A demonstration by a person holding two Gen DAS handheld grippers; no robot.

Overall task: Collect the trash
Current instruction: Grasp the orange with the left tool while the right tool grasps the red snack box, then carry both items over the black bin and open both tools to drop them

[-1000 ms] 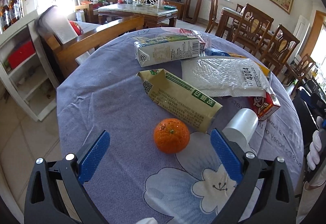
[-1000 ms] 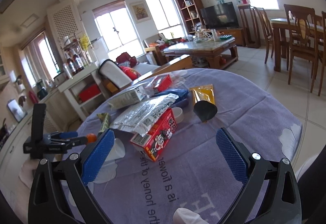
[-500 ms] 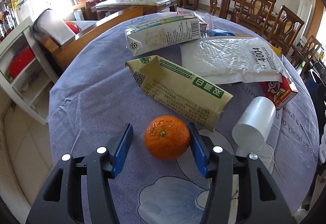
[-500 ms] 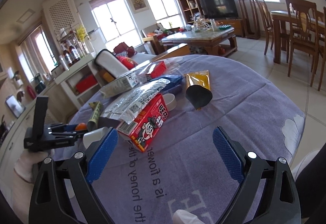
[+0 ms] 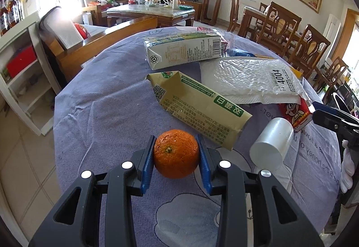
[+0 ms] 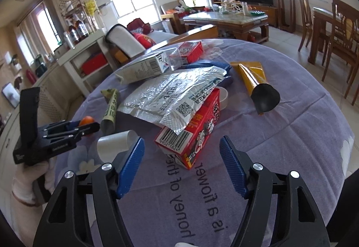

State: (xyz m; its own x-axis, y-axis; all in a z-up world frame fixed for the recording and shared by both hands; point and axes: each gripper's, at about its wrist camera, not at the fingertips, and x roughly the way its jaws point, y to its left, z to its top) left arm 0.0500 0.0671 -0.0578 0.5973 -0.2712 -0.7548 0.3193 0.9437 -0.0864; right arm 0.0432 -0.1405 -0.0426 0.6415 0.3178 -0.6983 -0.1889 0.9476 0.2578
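Note:
My left gripper [image 5: 176,155] is shut on an orange [image 5: 176,153] that rests on the purple tablecloth [image 5: 107,116]; the orange also shows in the right wrist view [image 6: 86,120]. Beyond it lie a flattened tan carton [image 5: 199,110], a white milk carton [image 5: 182,51], a silver foil bag [image 5: 251,78], a red snack box [image 5: 296,115] and a white paper cup [image 5: 271,143]. My right gripper [image 6: 182,164] is open, its fingers either side of the near end of the red snack box [image 6: 190,134], just short of it. The cup [image 6: 114,143] lies by its left finger.
A yellow tube with a black cap [image 6: 258,85], a second red box [image 6: 186,54] and a white tape roll [image 6: 223,94] lie farther back on the round table. A white shelf [image 5: 20,71] and wooden bench [image 5: 107,45] stand to the left, dining chairs [image 5: 309,45] to the right.
My left gripper moved forward around the orange and closed on it. My right gripper moved closer to the red snack box and narrowed somewhat.

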